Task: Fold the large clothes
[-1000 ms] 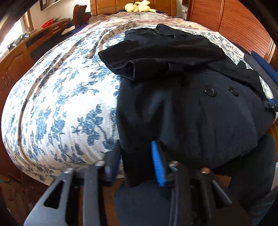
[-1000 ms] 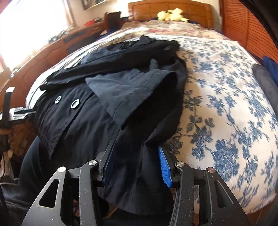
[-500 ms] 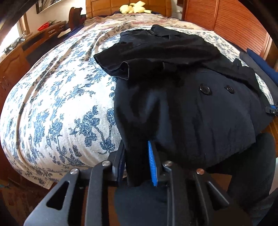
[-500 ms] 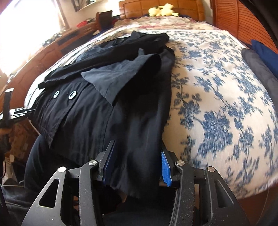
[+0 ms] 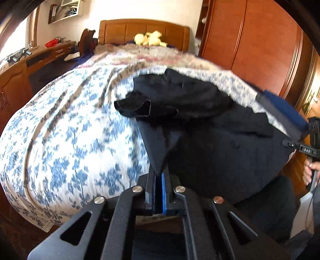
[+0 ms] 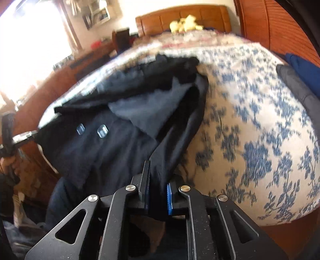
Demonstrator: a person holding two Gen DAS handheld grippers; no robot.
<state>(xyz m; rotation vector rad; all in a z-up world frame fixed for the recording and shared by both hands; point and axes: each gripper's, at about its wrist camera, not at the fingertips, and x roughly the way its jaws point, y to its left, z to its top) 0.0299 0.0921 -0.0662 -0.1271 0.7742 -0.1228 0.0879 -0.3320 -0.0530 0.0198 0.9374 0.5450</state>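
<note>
Floral bedspread [image 5: 66, 128] under black coat [image 5: 210, 140]; left gripper [image 5: 159, 176], right gripper [image 6: 157, 186] both clamp hem corners, low at bed foot.

one short label can be read
in the left wrist view, the right gripper [image 5: 309, 149] at the frame's right edge carries a small dark tag with pale letters that look like "das"; more markings on the black part just above it are too blurred to read. the papers on the wall shelf [image 5: 66, 9] and the pictures by the window [image 6: 96, 15] show no legible text.
</note>
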